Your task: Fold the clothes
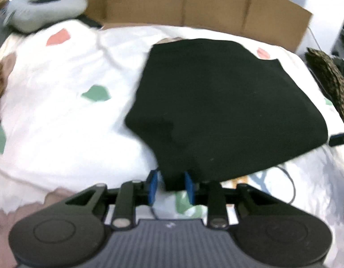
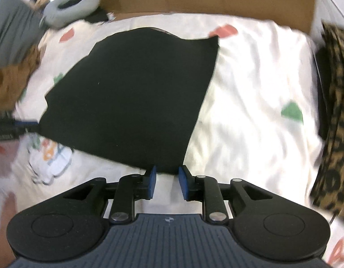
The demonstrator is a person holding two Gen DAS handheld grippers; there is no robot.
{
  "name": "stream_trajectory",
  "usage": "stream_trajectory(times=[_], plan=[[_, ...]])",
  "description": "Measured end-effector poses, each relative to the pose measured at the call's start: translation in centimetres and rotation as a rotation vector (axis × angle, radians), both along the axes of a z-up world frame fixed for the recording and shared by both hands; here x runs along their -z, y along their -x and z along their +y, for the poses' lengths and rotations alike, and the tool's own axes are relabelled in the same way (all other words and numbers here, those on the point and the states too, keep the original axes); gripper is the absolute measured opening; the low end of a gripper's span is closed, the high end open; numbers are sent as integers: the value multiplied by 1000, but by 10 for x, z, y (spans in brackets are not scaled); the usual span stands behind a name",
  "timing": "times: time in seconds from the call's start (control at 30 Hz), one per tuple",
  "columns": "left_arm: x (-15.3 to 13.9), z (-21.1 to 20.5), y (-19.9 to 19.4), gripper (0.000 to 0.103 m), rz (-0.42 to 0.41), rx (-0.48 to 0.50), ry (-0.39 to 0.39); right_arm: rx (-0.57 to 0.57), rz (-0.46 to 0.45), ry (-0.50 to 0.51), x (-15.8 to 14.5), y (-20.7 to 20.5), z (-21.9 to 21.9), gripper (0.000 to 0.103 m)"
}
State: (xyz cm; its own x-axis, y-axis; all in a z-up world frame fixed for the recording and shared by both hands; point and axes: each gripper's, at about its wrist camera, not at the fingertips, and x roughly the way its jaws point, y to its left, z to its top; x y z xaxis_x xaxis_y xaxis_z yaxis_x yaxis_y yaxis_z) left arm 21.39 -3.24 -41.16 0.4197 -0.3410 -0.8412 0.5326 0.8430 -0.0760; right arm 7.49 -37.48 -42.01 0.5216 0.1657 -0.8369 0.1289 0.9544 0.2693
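A black garment [image 1: 227, 102] lies spread on a white bedsheet with coloured patches [image 1: 60, 111]. My left gripper [image 1: 172, 184] is shut on its near left corner, cloth bunched between the blue pads. In the right wrist view the same black garment [image 2: 136, 93] lies ahead, and my right gripper [image 2: 167, 176] holds its near right corner between the blue pads, with a narrow gap showing below the cloth. The left gripper's tip [image 2: 20, 124] shows at the garment's left corner in the right wrist view; the right gripper's tip [image 1: 339, 138] shows at the right edge of the left wrist view.
A cardboard panel [image 1: 194, 2] stands along the bed's far edge. A grey neck pillow [image 1: 44, 9] lies at the far left. Leopard-print cloth [image 2: 335, 120] lies along the right side. A printed white garment [image 2: 51, 160] lies under the black one's near edge.
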Motion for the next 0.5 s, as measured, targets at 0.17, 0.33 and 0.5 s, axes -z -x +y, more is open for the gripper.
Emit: stream_trajectory(times=[0.17,0.33,0.5], plan=[[-2,12,-3,29,14,-49,21,110,31,-225,14,4,-15,36],[-2,22,-10,29,53,-102,86,222,23,-451,37,6,-29,42],[1,28,-13,30,96,-136,146,329,17,-595,61,11,-42,43]])
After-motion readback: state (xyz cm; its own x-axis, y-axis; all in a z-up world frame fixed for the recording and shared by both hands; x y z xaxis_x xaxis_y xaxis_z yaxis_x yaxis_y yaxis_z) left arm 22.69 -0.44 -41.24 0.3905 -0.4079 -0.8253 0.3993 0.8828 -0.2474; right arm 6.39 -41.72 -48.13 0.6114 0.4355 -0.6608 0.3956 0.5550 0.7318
